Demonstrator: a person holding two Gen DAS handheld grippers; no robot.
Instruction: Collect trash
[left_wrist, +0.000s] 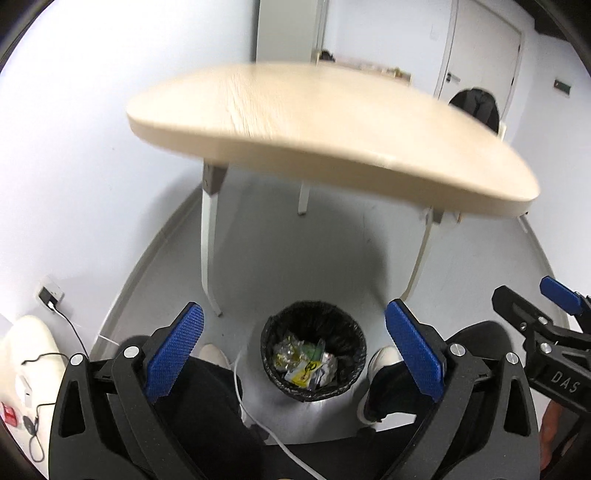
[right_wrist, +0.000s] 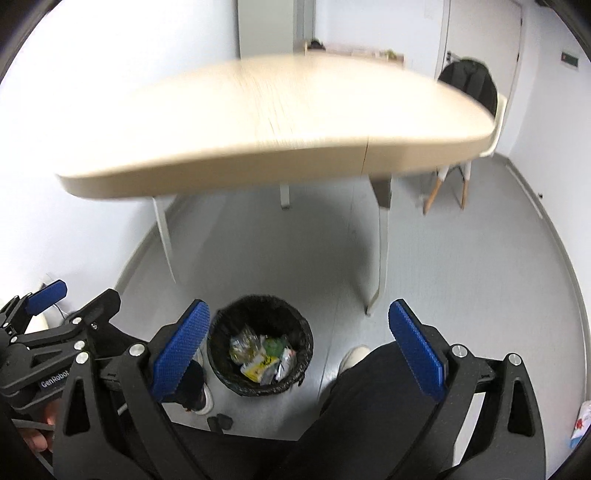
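Note:
A black-lined trash bin (left_wrist: 314, 384) stands on the grey floor between the person's feet, with crumpled wrappers (left_wrist: 306, 363) inside; it also shows in the right wrist view (right_wrist: 221, 354), with the wrappers (right_wrist: 262, 356) in it. My left gripper (left_wrist: 293, 325) is open and empty, held above the bin. My right gripper (right_wrist: 299, 319) is open and empty too, just right of the bin. The right gripper shows at the right edge of the left wrist view (left_wrist: 532, 302). The left gripper shows at the left edge of the right wrist view (right_wrist: 79, 293).
A light wooden table (left_wrist: 314, 122) on white legs stands ahead, also in the right wrist view (right_wrist: 258, 125). A chair with a dark jacket (right_wrist: 469, 85) is at the far right. A wall socket with cable (left_wrist: 50, 295) is at left.

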